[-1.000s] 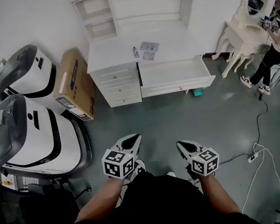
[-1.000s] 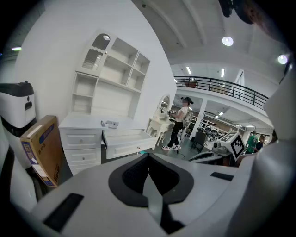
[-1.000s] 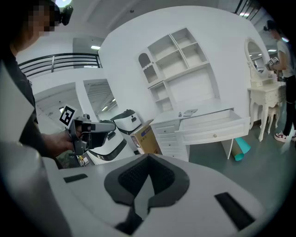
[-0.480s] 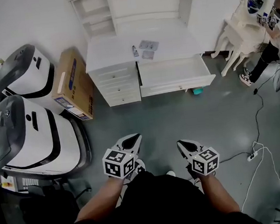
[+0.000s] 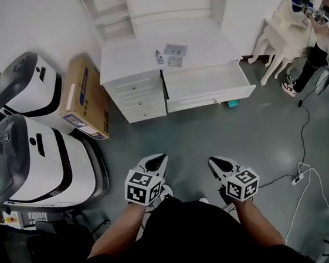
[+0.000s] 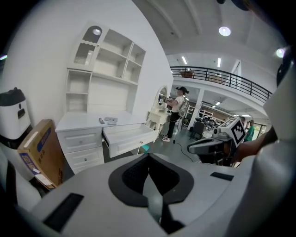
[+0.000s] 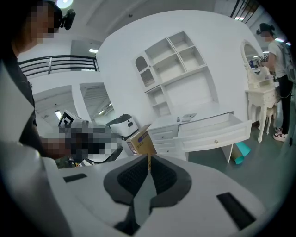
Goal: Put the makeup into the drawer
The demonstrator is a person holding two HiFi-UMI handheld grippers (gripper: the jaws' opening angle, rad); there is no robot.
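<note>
Left gripper (image 6: 148, 156) and right gripper (image 7: 149, 158) are both clenched, nothing between their jaws. Well ahead, the makeup (image 5: 175, 51) lies on the dresser top (image 5: 127, 60), behind the open drawer (image 5: 206, 85). Only the gripper views show the balcony railing (image 6: 217, 76).

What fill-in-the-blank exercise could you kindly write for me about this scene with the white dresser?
1. The wide drawer of the white wooden dresser stands ____.
2. The small makeup items lie on the dresser's ____, not in that drawer.
3. In the head view, the brown cardboard box stands to the ____ of the dresser.
4. The left gripper and the right gripper, both white with dark pads, are ____ and empty.
Missing words: open; top; left; shut.
</note>
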